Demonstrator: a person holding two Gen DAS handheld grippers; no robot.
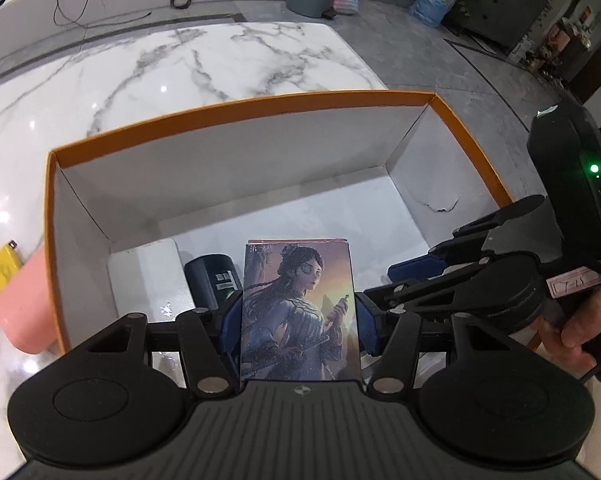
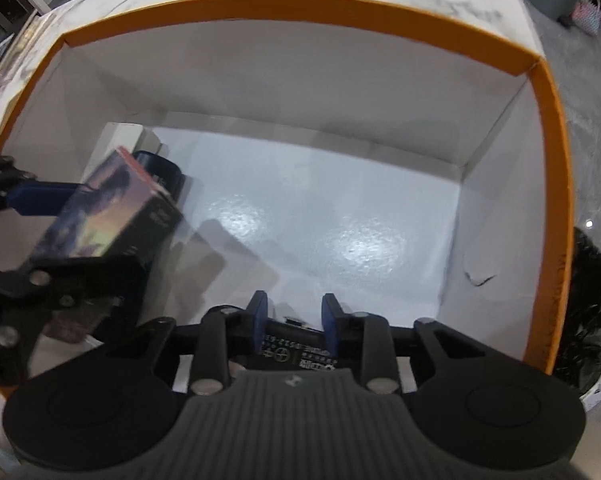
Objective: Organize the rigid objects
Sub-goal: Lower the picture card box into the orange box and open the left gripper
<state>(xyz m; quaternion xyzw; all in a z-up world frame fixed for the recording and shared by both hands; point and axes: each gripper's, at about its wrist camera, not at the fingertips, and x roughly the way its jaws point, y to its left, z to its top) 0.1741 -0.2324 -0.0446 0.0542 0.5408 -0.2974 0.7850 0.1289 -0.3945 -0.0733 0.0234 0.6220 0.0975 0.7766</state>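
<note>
Left gripper [image 1: 299,312] is clamped on an illustrated card box [image 1: 299,312], its blue pads [image 1: 230,326] pressing the box's two side faces, so the picture of a figure in a pale robe faces the camera. It holds the box tilted above the near left part of an open cardboard box [image 1: 260,100] with an orange rim and white inside, which stands on the marble tabletop [image 1: 180,64].

On the floor of that cardboard box, behind the held card box, lie a dark cylinder [image 1: 210,280] and, left of it against the wall, a white flat box [image 1: 148,276].

Right gripper [image 2: 294,320] reaches into the same cardboard box at its near wall. Its jaws stand a little apart, with a small dark printed item [image 2: 296,350] low between them; whether the blue pads [image 2: 258,320] press on it I cannot tell.

Outside the cardboard box, at its left wall, a pink object [image 1: 24,304] and a yellow object [image 1: 0,276] lie on the tabletop. A hand [image 1: 576,328] grips the right gripper's handle.
</note>
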